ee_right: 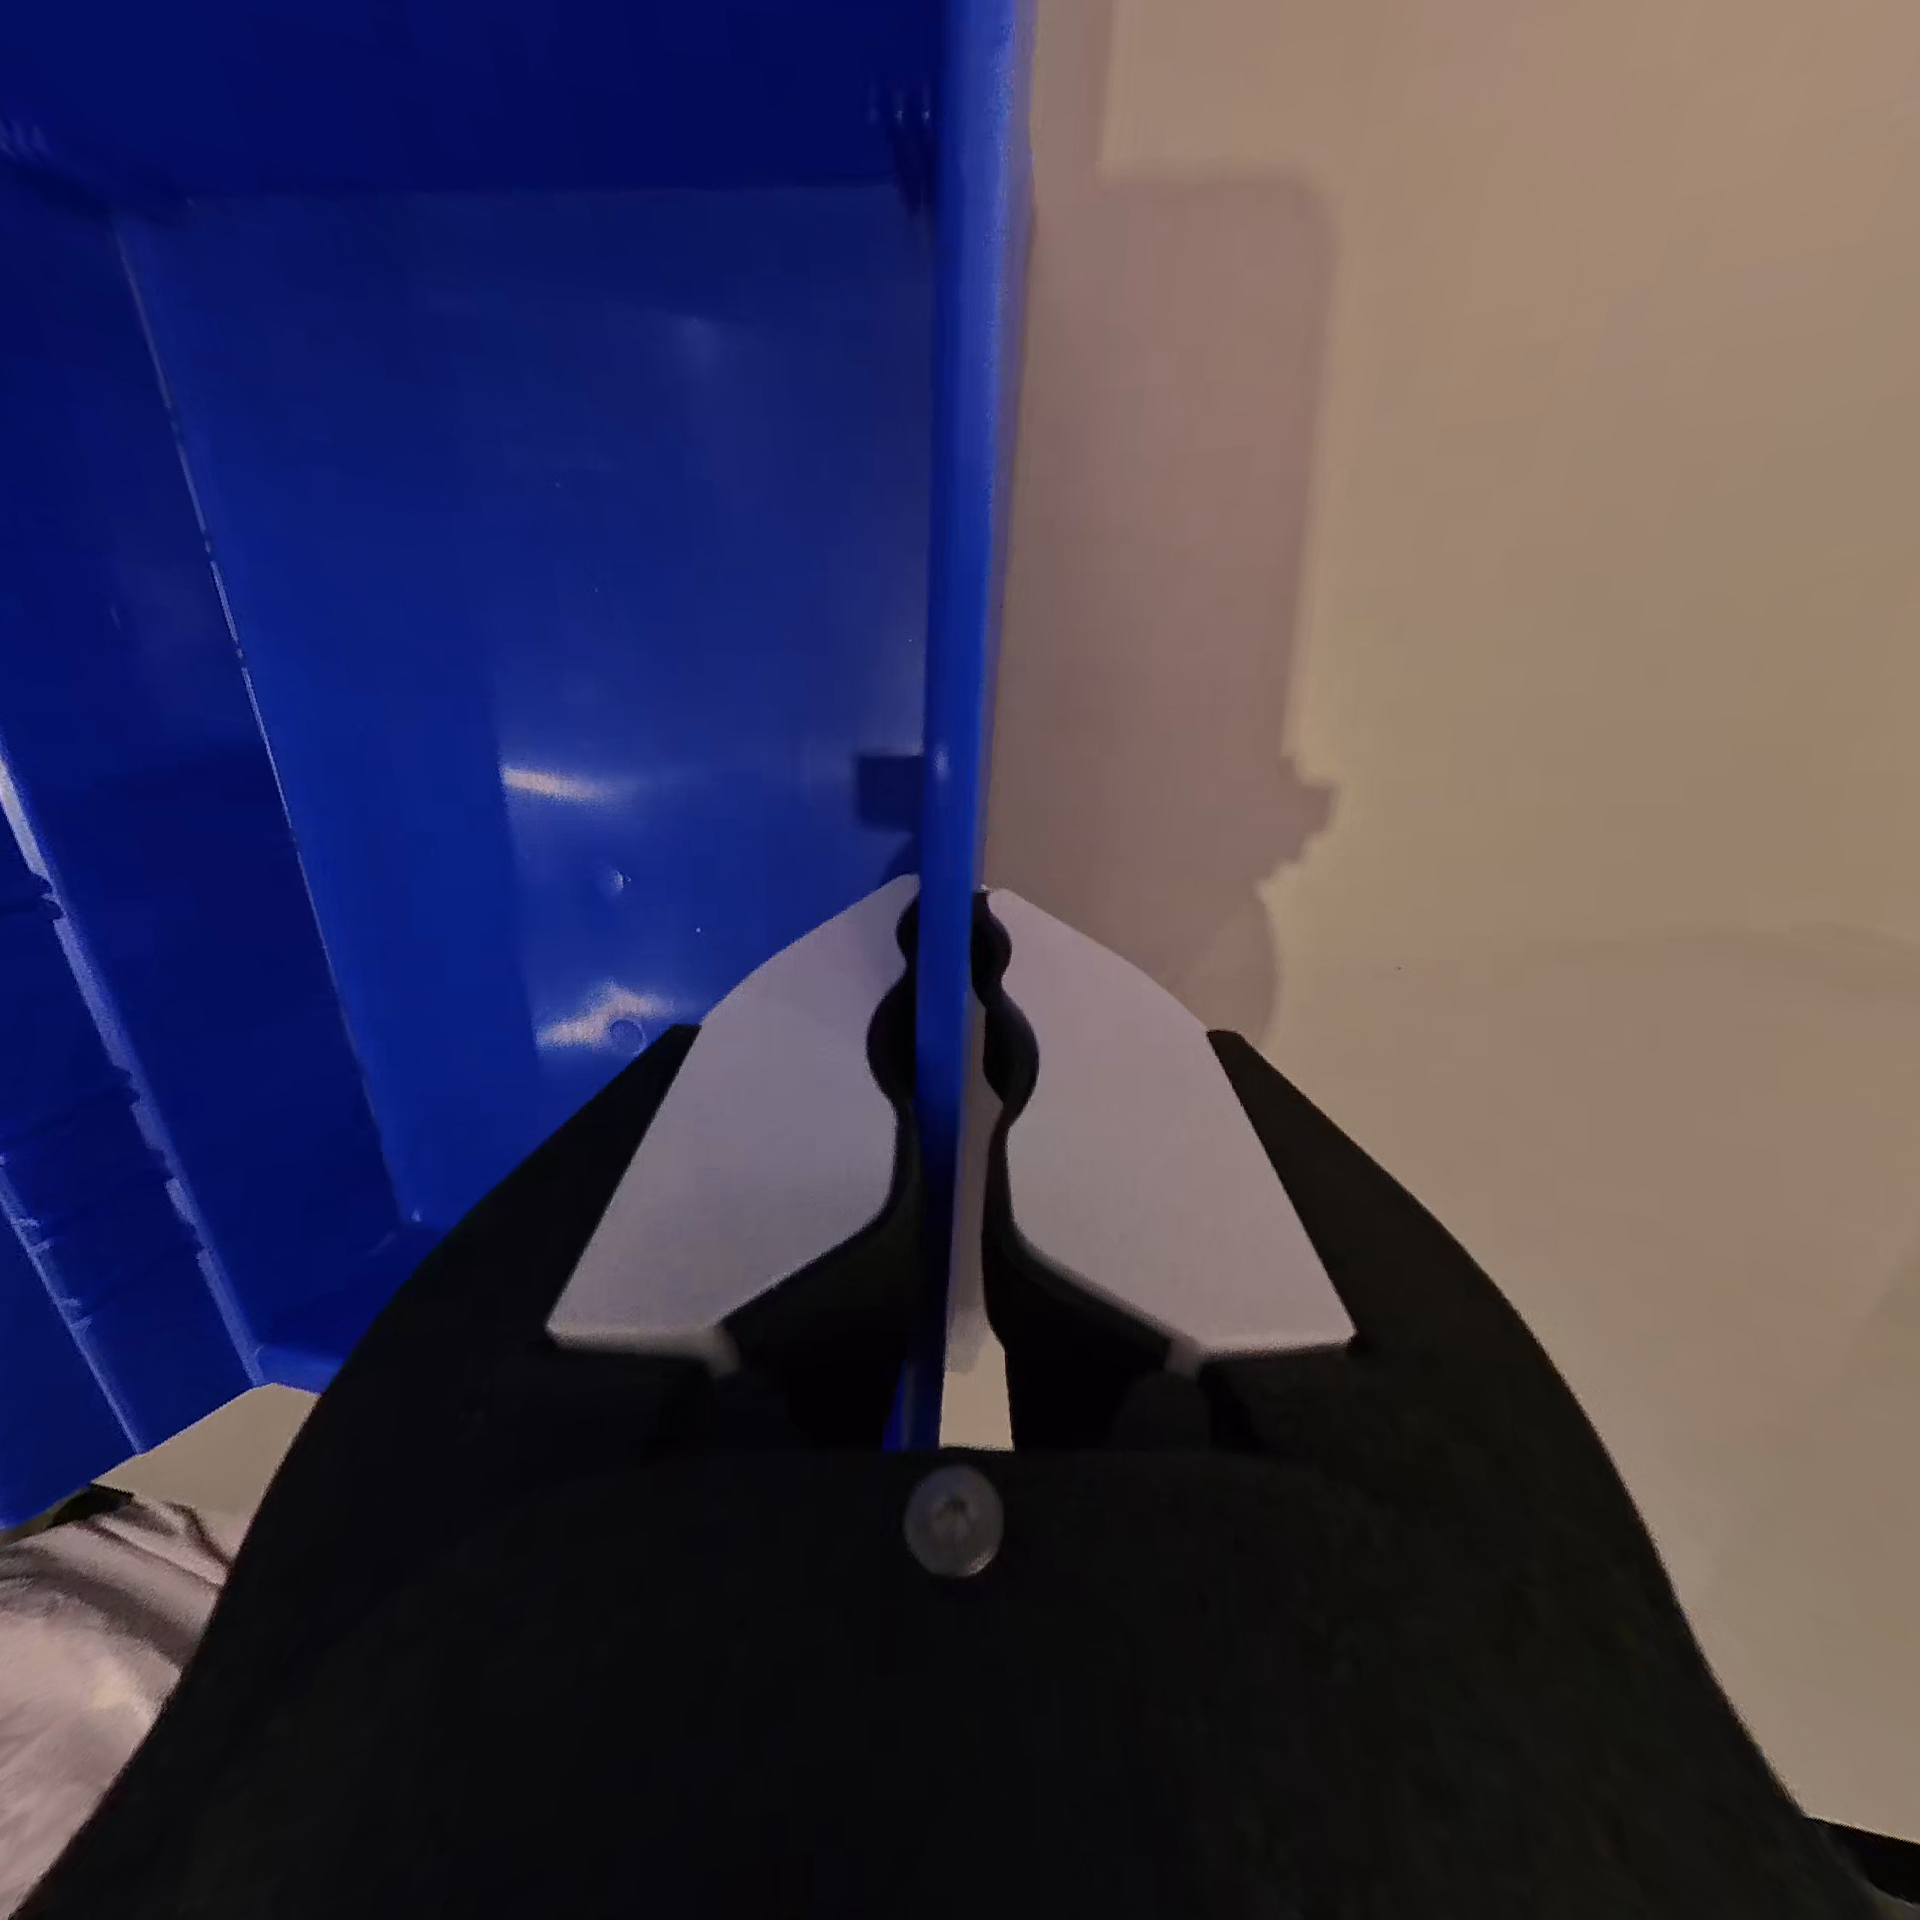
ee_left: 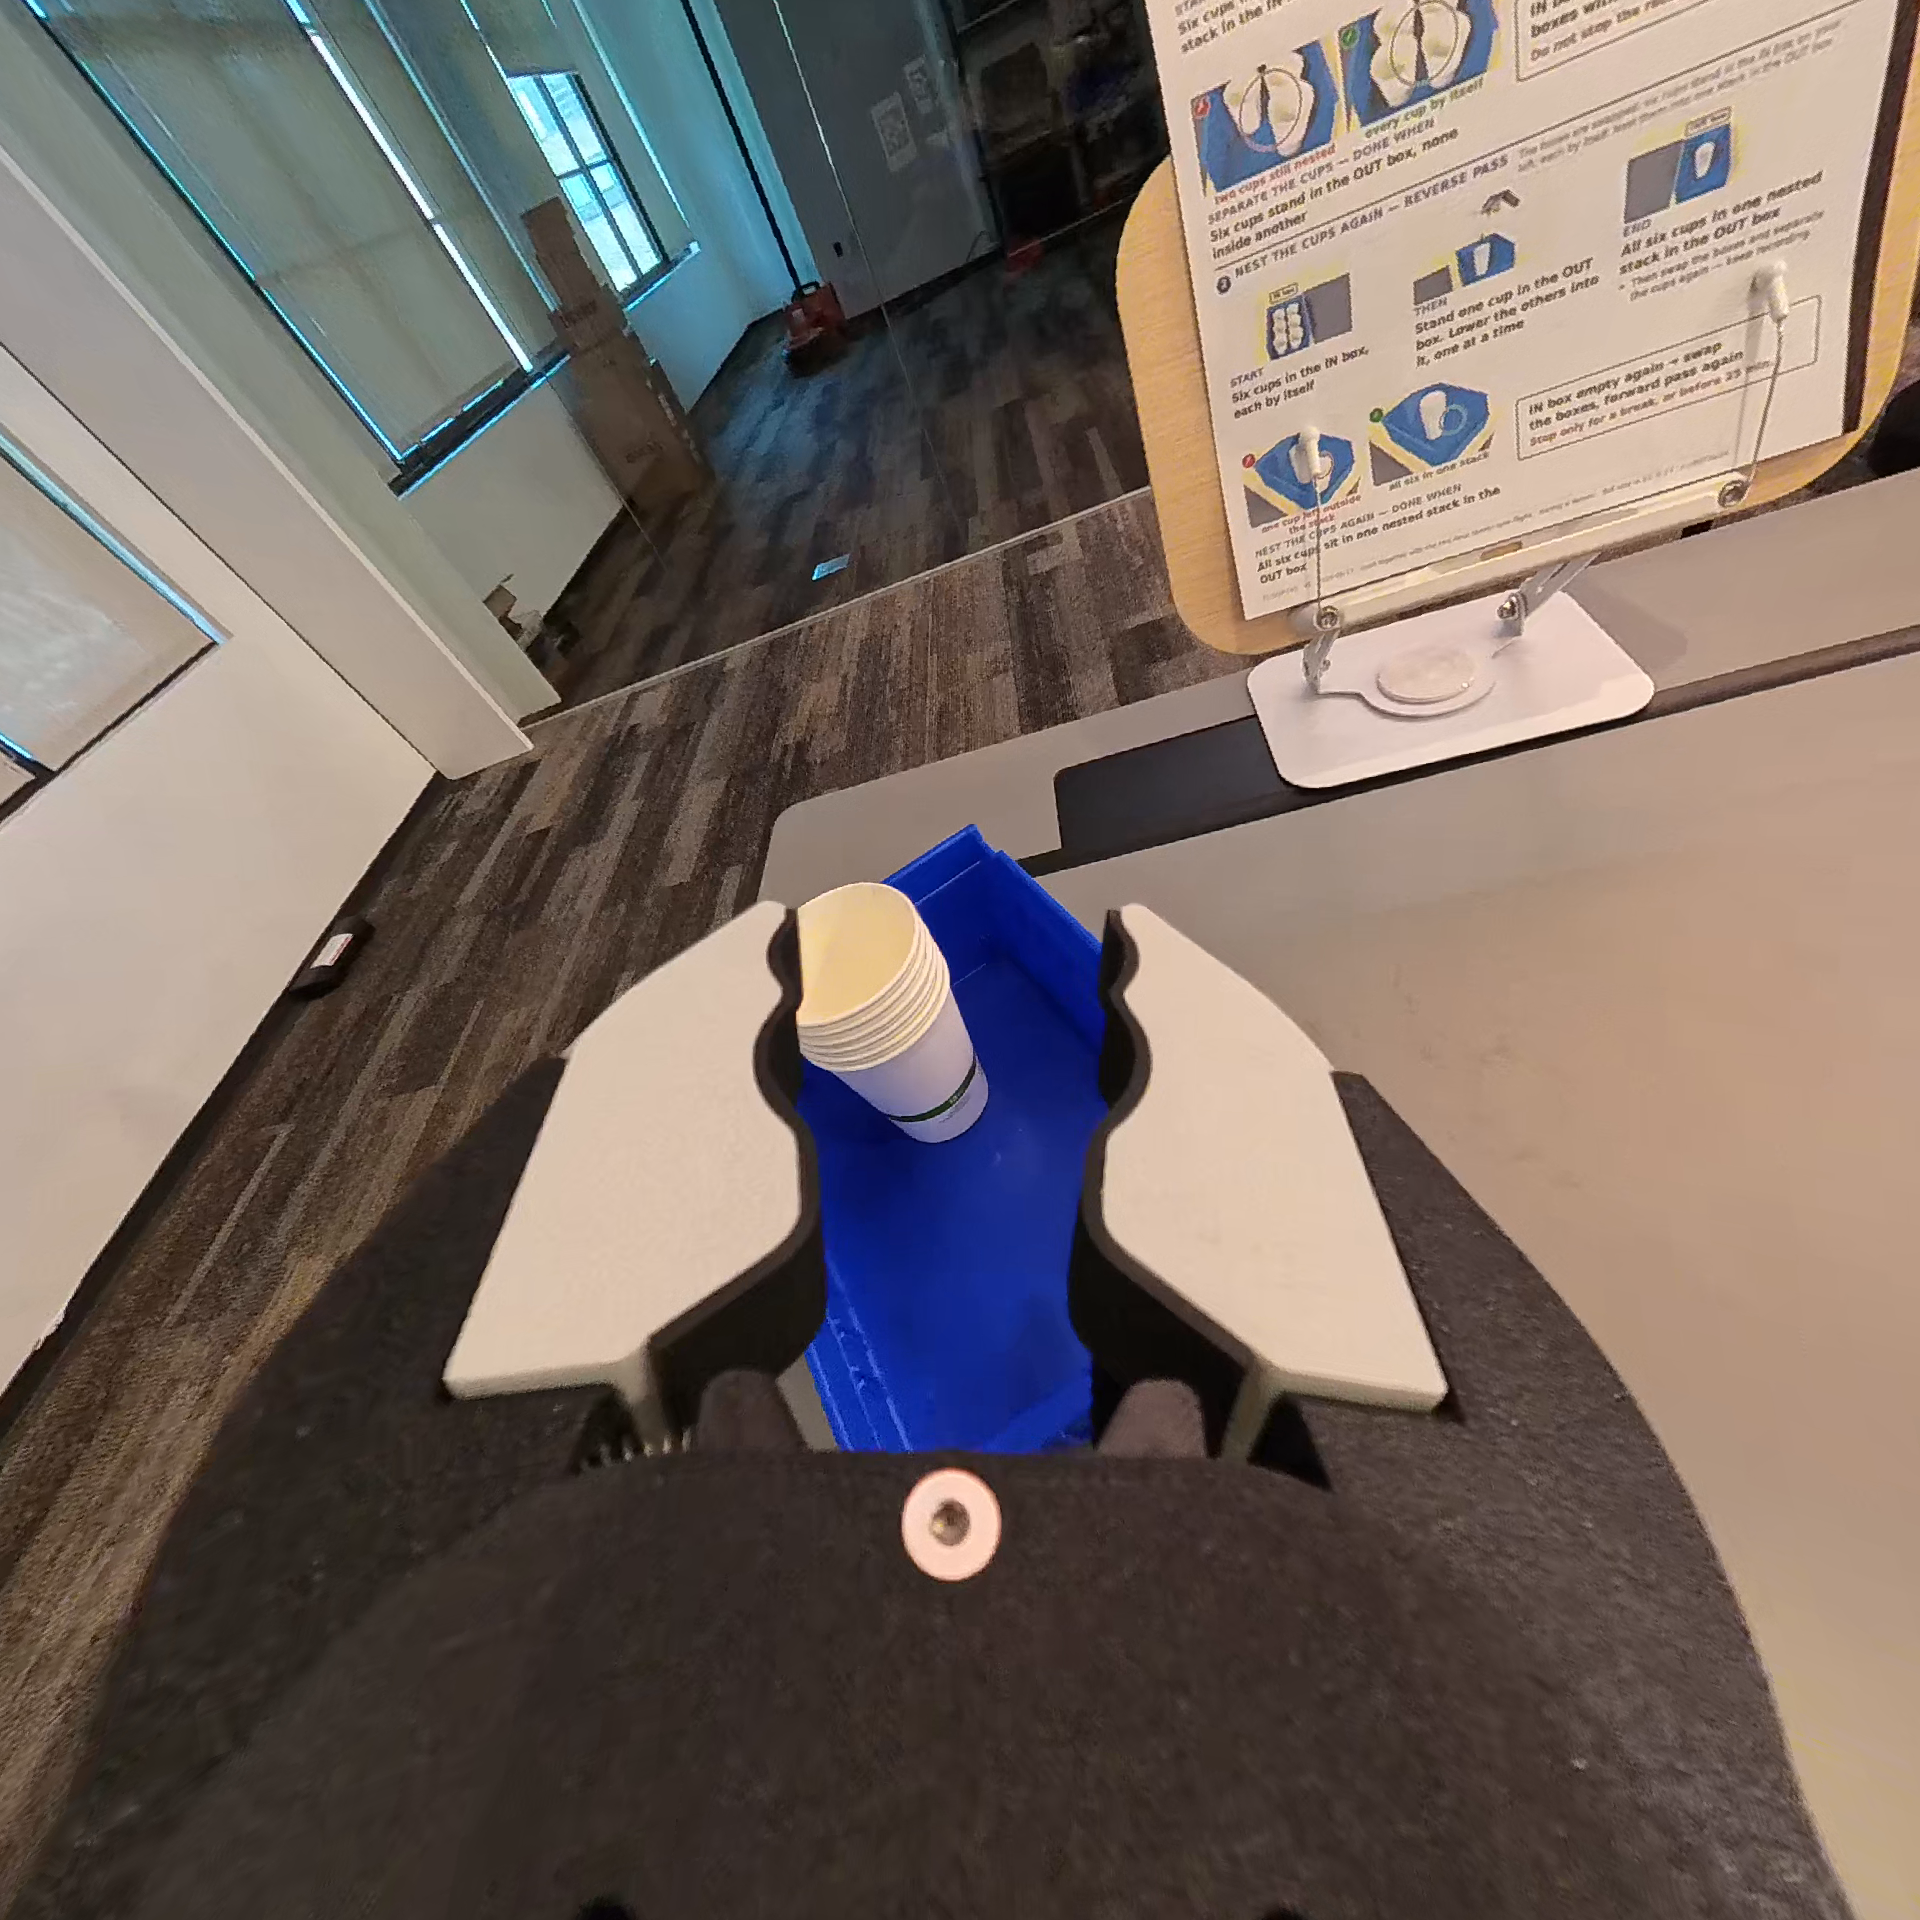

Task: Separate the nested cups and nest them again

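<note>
Near the surface's left edge, seen from the left wrist: blue bin (ee_left: 1049, 997) with a stack of white paper cups (ee_left: 896, 1013) standing inside, still nested, tipped a little. Left claw (ee_left: 945, 1023) spread wide, holding nothing. Stack straight ahead between the two fingers, long axis up and down, so probably the nearer claw for grabbing it. Green band and small mark near the cup bottom, too tiny to read. Instruction sheet (ee_left: 1507, 301) on a stand at the far edge.

From the right wrist: right claw (ee_right: 943, 920) squeezed narrow on a blue bin wall (ee_right: 961, 520), maybe for steadying.
</note>
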A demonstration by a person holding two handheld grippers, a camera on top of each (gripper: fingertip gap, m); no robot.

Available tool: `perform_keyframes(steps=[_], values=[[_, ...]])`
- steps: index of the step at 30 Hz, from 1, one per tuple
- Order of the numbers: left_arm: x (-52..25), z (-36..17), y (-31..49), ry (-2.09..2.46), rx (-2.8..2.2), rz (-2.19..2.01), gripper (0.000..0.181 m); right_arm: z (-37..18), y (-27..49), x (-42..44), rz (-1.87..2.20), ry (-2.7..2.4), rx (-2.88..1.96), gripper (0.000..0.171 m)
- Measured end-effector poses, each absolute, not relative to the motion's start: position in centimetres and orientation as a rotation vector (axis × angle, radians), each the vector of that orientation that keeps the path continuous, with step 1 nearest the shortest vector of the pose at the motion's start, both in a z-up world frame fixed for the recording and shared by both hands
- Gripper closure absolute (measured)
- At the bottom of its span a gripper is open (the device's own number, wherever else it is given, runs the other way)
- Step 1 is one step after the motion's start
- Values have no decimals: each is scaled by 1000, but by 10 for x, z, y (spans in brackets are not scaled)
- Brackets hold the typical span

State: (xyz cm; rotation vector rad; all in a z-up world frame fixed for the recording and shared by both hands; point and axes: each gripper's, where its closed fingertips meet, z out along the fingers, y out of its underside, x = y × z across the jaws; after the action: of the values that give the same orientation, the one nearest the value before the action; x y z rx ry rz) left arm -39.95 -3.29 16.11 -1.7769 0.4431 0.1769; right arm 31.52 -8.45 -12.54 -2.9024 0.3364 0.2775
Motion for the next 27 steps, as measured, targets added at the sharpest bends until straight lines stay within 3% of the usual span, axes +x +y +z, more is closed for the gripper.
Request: perform_keyframes(steps=[10, 12, 14, 20, 27], values=[[-438, 137, -19, 410, -1897, 170, 122, -124, -81, 316, 249, 421, -2852, 165], [-463, 115, -10, 350, -2018, 120, 119, -118, -74, 321, 204, 418, -2784, 137], [-492, 88, 3, 264, -2151, 97, 114, -105, -69, 330, 82, 385, -2716, 122], [-547, 13, 41, 57, -2441, 41, 123, -12, -37, 319, -180, 262, -2293, 114], [-556, -50, 57, 2, -2681, -14, 118, 91, -16, 212, -150, 15, -1983, 116]])
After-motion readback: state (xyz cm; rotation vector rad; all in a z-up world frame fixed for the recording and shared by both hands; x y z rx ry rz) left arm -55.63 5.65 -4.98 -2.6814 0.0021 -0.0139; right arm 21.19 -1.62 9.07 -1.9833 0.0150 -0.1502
